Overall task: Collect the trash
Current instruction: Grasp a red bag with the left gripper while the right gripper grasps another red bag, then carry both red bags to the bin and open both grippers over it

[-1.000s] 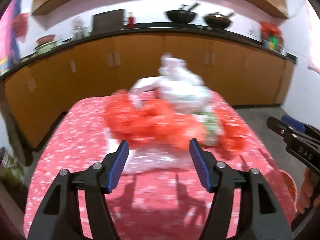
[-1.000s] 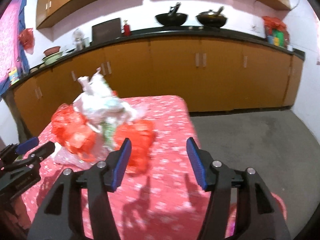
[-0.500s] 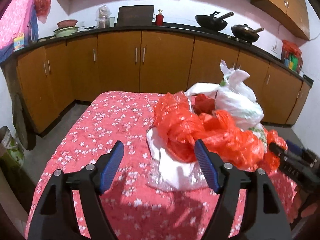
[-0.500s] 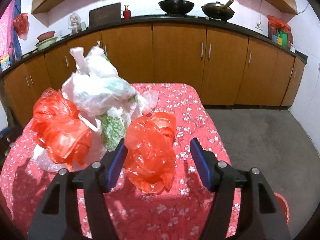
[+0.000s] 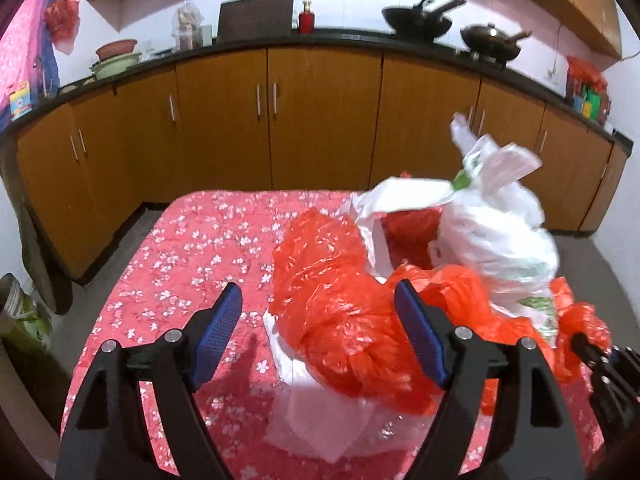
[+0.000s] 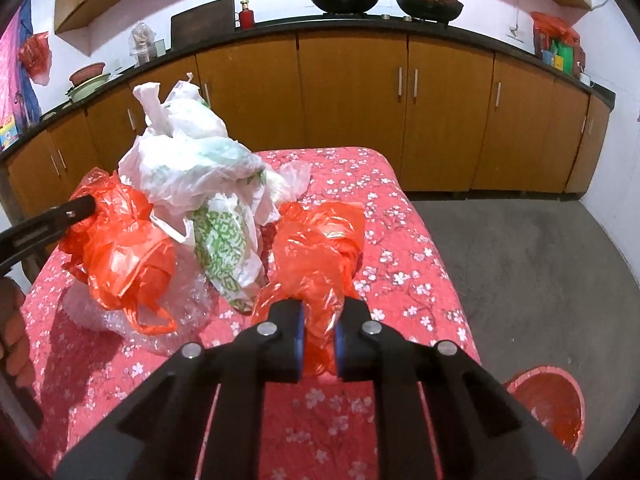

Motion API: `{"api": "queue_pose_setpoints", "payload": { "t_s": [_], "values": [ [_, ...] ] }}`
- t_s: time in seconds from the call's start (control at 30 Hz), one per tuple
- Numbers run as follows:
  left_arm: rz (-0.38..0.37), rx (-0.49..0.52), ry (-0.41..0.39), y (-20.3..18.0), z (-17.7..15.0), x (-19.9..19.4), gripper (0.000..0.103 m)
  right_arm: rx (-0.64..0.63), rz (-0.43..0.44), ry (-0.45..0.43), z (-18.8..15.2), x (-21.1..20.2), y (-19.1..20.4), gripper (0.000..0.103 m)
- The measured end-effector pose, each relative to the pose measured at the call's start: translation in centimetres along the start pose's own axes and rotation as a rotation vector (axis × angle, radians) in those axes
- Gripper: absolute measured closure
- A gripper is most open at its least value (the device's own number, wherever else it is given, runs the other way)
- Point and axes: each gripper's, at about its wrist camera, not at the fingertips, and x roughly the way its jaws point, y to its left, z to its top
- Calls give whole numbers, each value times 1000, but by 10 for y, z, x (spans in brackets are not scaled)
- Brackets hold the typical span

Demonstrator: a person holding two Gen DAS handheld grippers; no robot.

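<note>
Left gripper (image 5: pixel 320 330) spread wide, blue pads (image 5: pixel 218 330) apart, nothing between them touching either. Orange bag (image 5: pixel 332 304) lies bunched just ahead, nearer the right finger. White bag (image 5: pixel 496 232) sits behind it, knotted handles up, slightly blurred. Clear and white plastic sheet (image 5: pixel 320 412) under the heap. All on the red floral tablecloth (image 5: pixel 192 248). Right gripper (image 5: pixel 600 364) at the right edge, against a second orange bag (image 5: pixel 580 320); its jaw state unreadable here. Wooden cabinets (image 5: pixel 320 120) behind, two woks (image 5: pixel 416 24) on the counter.

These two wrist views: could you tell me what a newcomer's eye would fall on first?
The heap of crumpled orange and white plastic bags on the red floral tablecloth. In the right view, the right gripper is shut on an orange bag at the heap's right edge, with a red bin on the floor beside the table.
</note>
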Motion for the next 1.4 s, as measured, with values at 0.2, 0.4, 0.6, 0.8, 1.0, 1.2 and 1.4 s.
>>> {"api": "queue_pose_setpoints", "payload": {
  "t_s": [0.2, 0.4, 0.6, 0.8, 1.0, 1.2, 1.4],
  "values": [
    [-13, 10, 46, 12, -13, 2, 78, 2, -1, -4, -6, -9, -5, 91],
    [-35, -6, 3, 32, -22, -31, 86, 20, 13, -26, -12, -25, -10, 92],
    [-46, -13, -46, 48, -26, -71, 86, 22, 23, -62, -15, -48, -15, 92],
    [-71, -19, -98, 43, -21, -99, 87, 32, 23, -106, -12, -70, -18, 92],
    [-141, 5, -130, 22, -15, -119, 87, 40, 3, -153, -12, -94, -28, 92],
    [-217, 59, -149, -16, -16, -131, 87, 66, -70, -187, -18, -114, -58, 92],
    [-329, 122, -137, -74, -23, -131, 87, 109, -200, -223, -32, -136, -108, 92]
  ]
}}
